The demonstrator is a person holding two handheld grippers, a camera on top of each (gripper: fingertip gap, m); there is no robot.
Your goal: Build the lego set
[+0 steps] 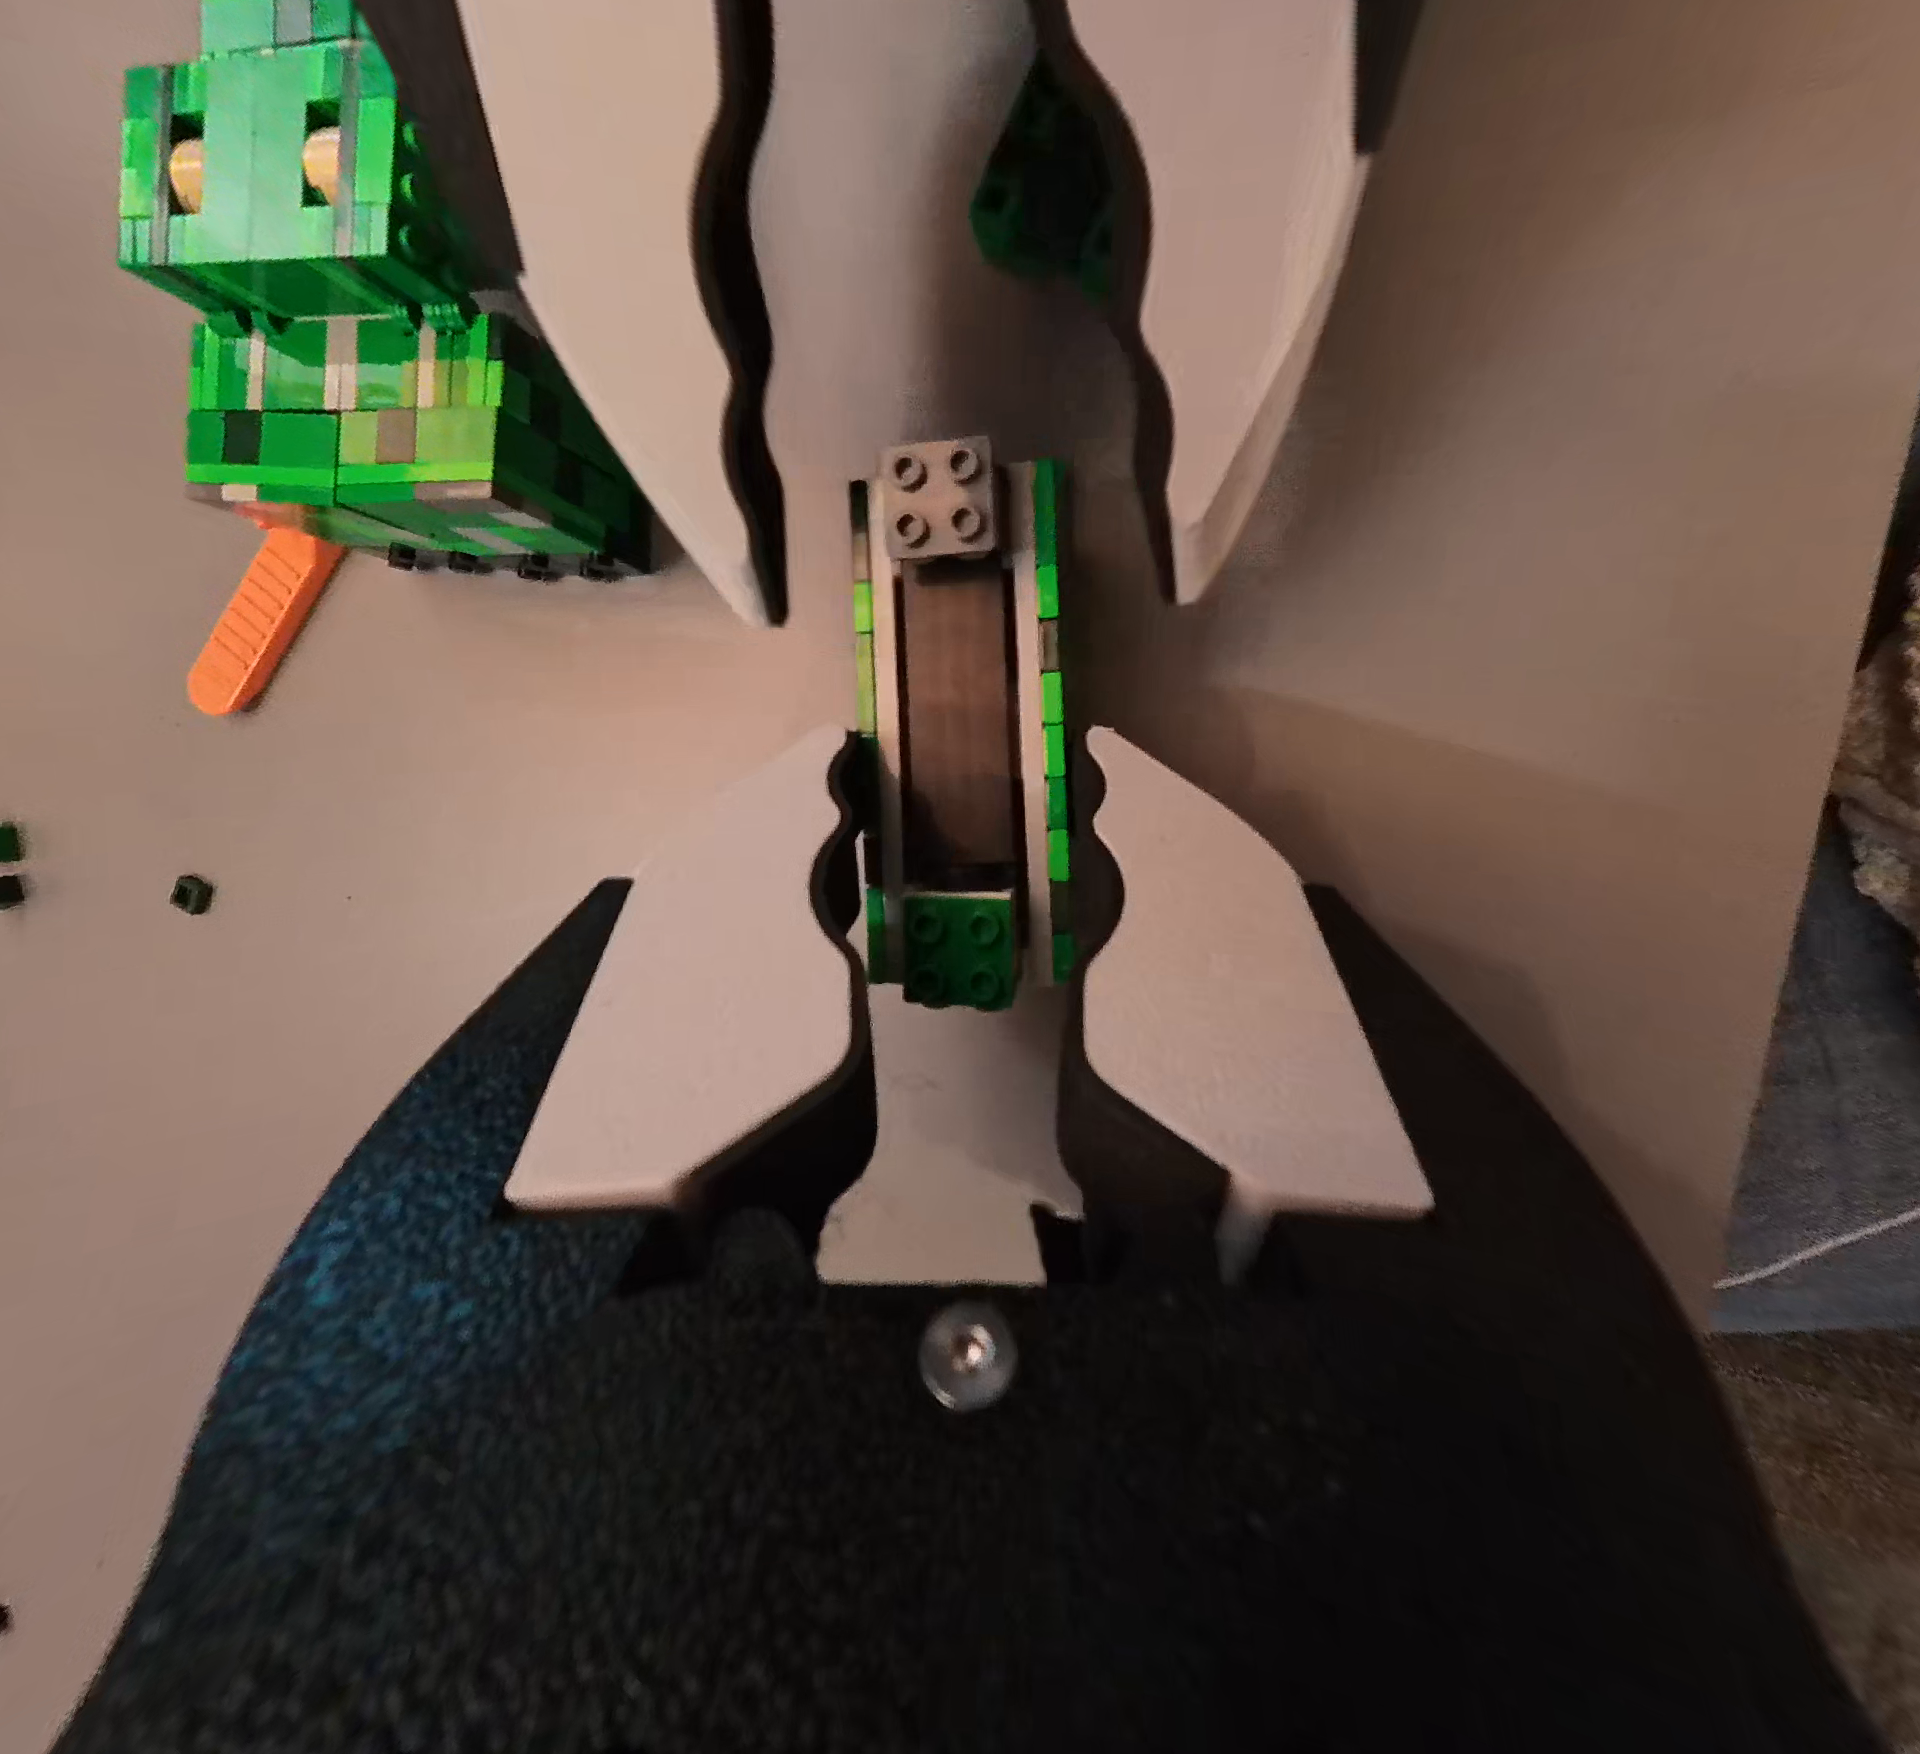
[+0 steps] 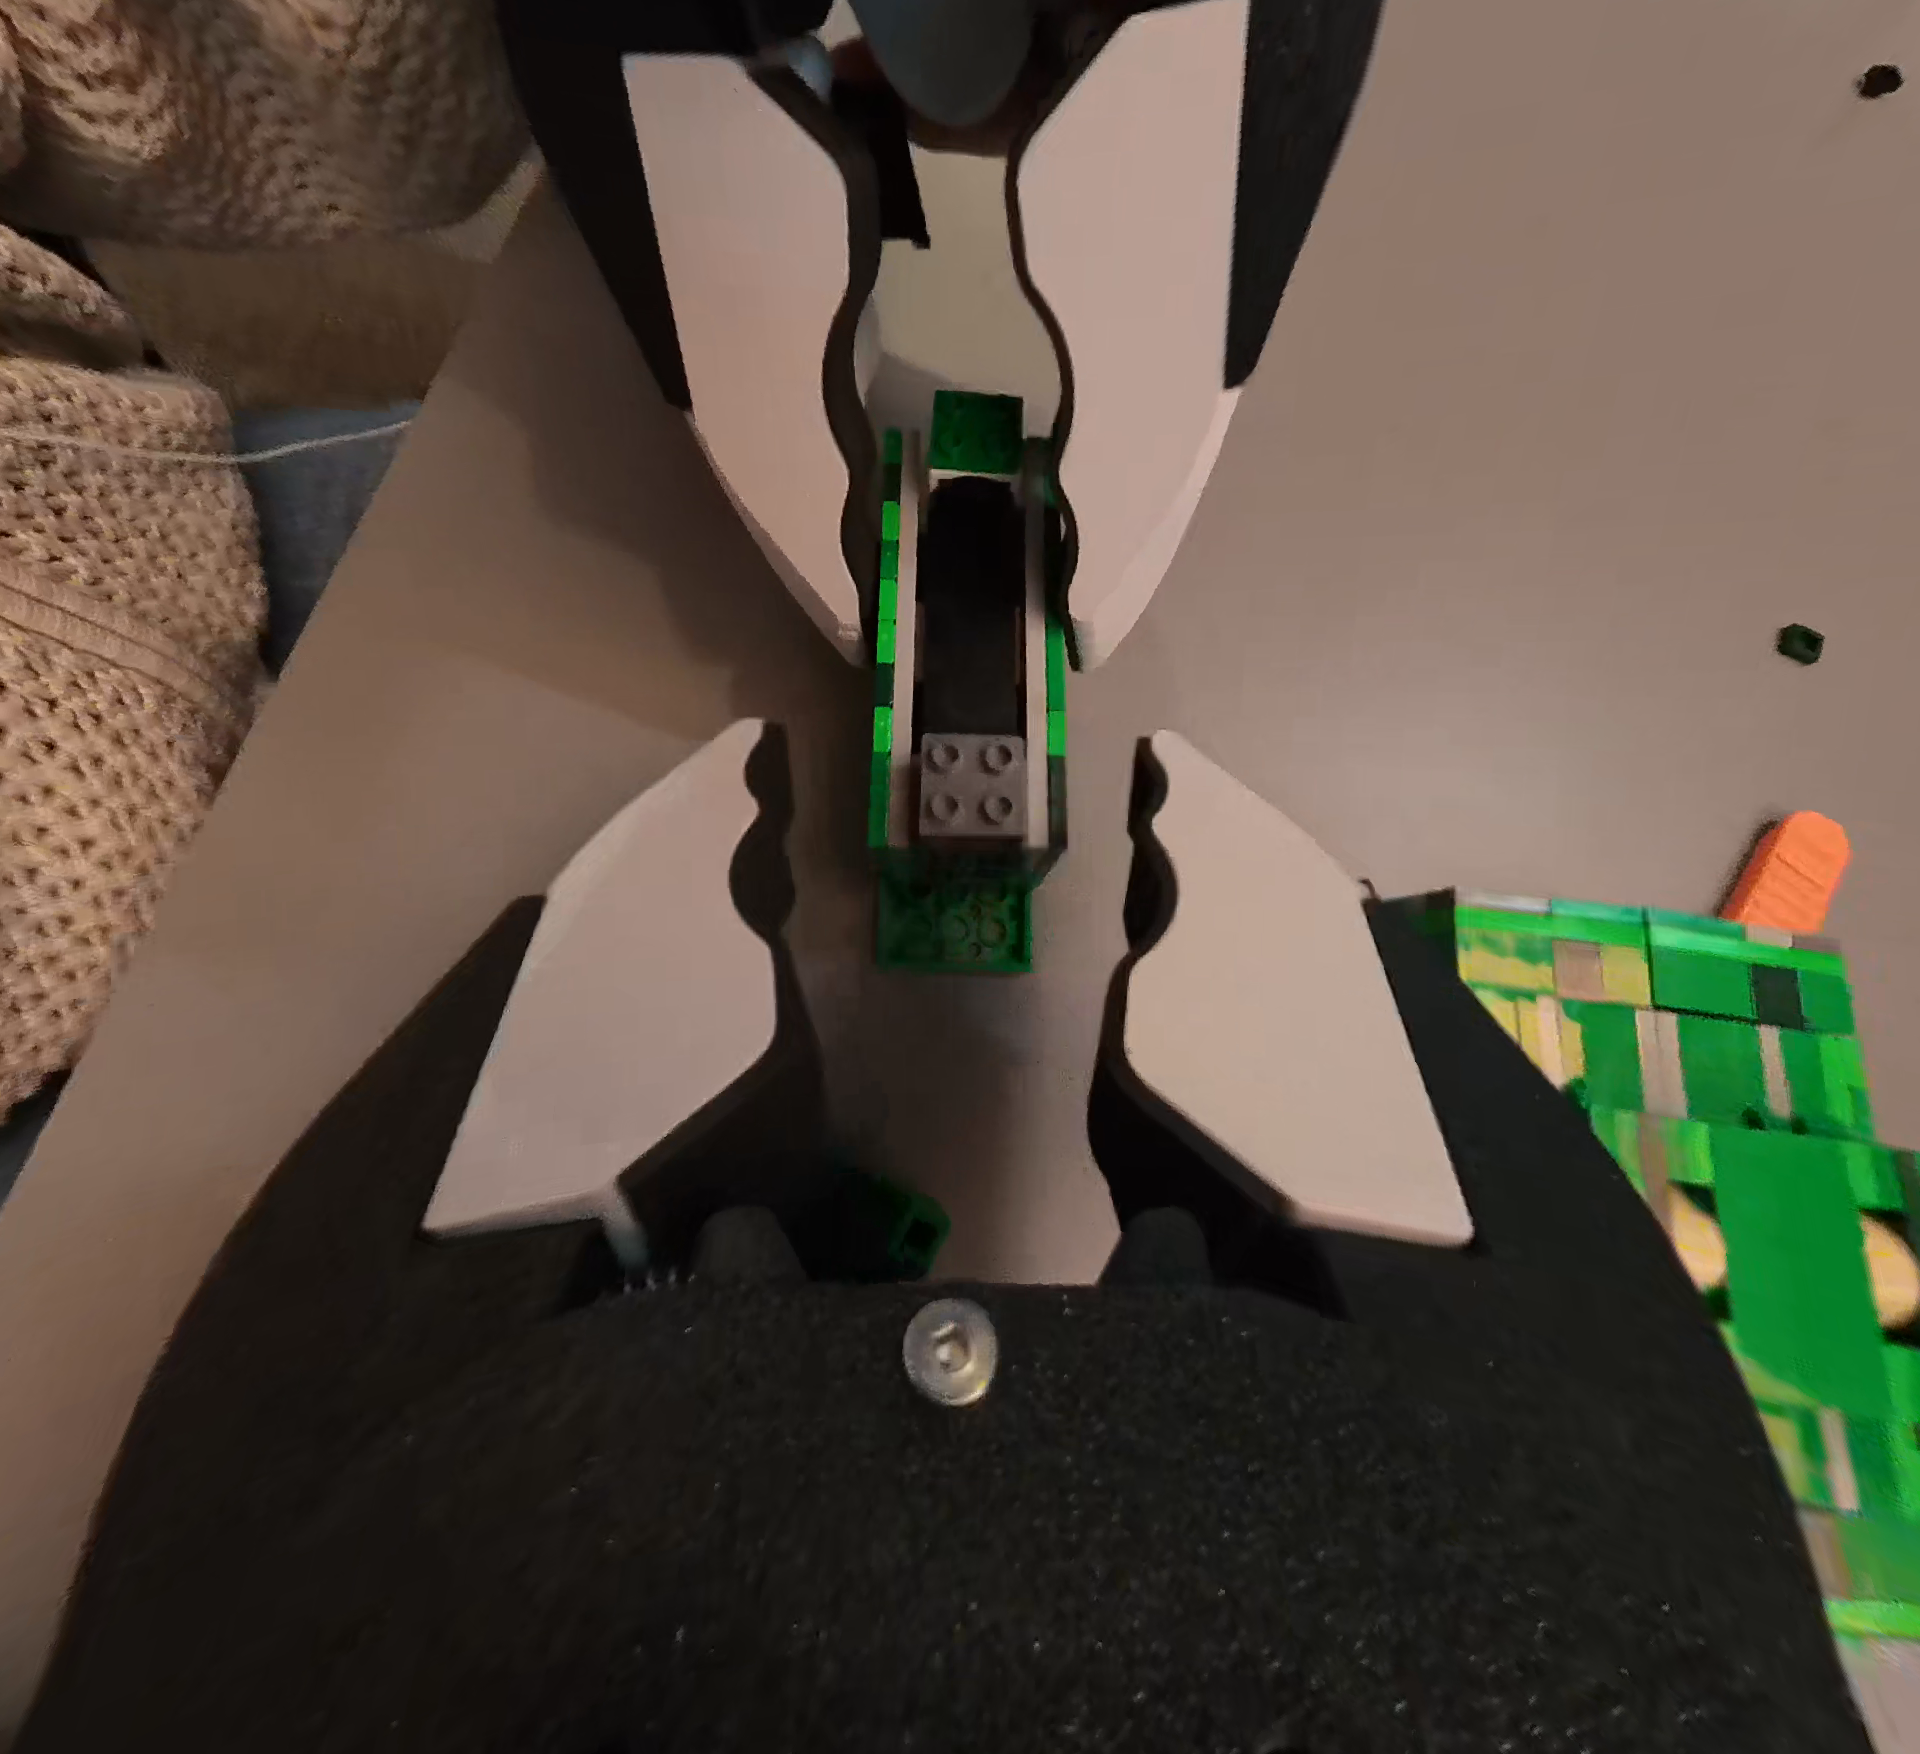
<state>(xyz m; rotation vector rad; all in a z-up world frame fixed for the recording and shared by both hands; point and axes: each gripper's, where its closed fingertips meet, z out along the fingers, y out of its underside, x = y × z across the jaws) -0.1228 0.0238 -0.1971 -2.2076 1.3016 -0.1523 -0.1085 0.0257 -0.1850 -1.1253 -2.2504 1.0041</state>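
A long narrow green lego assembly has two green side walls, a grey 2x2 brick at one end and a dark green 2x2 brick at the other. My left gripper is shut on its sides at the dark green end. My right gripper faces it from the opposite side, open, with its fingertips on either side of the grey brick and apart from it. A green plate sits at the assembly's grey end. Whether the assembly rests on the table I cannot tell.
A large green lego model stands beside the grippers, with an orange brick separator next to it. Small dark pieces lie loose on the table. A green piece lies under my right gripper. Knitted fabric lies beyond the table edge. Both grippers' tips are close together, under 4 cm apart. The dark green 2x2 brick is about 4 cm from my left fingertips. Look for it in the right wrist view too.
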